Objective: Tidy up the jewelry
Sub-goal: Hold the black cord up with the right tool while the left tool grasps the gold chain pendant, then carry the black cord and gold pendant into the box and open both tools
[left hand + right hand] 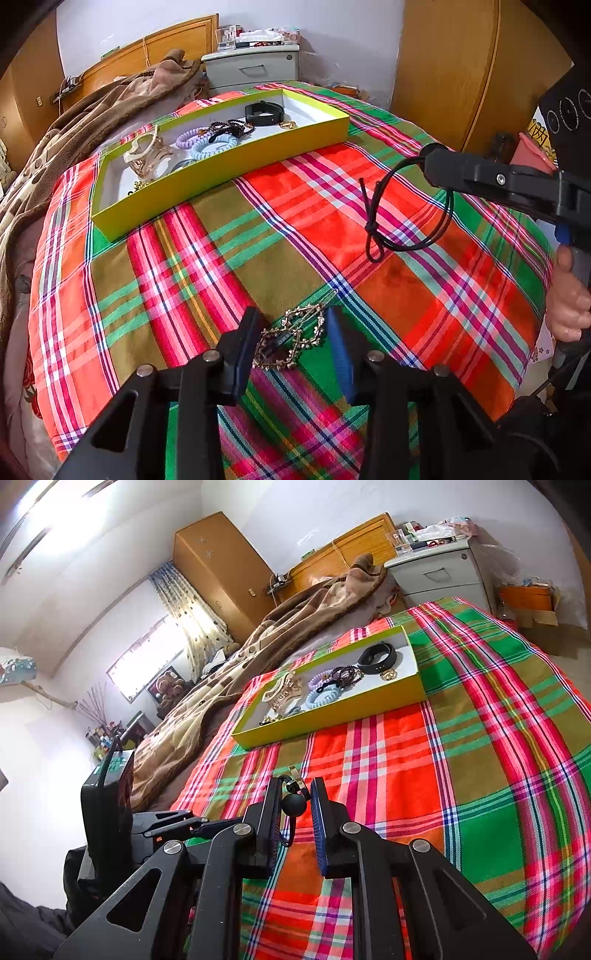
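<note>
- Jewelry left to sort: the ornate hair clip (pixel 291 338) lies on the plaid cloth (pixel 207 280) between my left gripper (pixel 293 345) fingers, which are spread and not yet touching it; I should close squarely across its middle.
- Black cord necklace (pixel 410 206) dangles clamped in my right gripper (pixel 293 812), right of the clip; yellow tray (pixel 229 173) sits far left.

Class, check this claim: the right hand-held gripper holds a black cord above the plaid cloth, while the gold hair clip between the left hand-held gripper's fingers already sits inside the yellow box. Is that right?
Not quite. The hair clip lies on the plaid cloth, outside the yellow box, as the left wrist view shows. The rest stands: the right hand-held gripper holds the black cord, and the clip is between the left hand-held gripper's fingers.
</note>
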Demonstrator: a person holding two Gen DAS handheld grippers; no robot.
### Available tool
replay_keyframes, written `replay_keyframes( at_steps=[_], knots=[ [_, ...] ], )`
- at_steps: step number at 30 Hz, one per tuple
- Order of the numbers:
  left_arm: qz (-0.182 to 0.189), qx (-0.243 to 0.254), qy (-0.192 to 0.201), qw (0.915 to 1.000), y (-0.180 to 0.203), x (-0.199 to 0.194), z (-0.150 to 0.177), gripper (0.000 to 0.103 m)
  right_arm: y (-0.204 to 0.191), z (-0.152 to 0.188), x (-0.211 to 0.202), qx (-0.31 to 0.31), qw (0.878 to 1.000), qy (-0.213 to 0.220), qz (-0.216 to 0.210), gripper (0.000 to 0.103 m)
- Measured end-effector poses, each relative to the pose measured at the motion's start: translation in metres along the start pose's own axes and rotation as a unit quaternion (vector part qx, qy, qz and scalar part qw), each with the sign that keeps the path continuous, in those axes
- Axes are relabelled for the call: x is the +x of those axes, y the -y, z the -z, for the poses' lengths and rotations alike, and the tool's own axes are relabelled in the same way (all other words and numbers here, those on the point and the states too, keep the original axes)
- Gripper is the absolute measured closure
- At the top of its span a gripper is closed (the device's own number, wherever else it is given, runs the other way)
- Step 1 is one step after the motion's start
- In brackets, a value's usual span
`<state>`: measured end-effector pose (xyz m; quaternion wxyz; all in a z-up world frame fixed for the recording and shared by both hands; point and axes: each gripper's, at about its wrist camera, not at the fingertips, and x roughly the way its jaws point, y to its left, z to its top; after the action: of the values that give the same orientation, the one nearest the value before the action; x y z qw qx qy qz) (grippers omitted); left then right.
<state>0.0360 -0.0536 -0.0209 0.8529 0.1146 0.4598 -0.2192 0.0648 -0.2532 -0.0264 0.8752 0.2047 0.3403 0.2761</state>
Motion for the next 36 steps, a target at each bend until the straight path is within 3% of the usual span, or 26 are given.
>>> replay_keyframes(
  at_steps=[20,36],
  knots=[
    [-0.005,-0.034,0.030,0.9990,-0.016,-0.018,-0.011,0.064,-0.002,-0.007,0.001,-0.009,1.000,0.001,0.007,0.087],
    [-0.021,-0.065,0.066,0.9954,-0.051,-0.029,-0.050,0.064,-0.007,-0.047,0.014,-0.035,0.999,0.009,0.026,0.087]
  ],
)
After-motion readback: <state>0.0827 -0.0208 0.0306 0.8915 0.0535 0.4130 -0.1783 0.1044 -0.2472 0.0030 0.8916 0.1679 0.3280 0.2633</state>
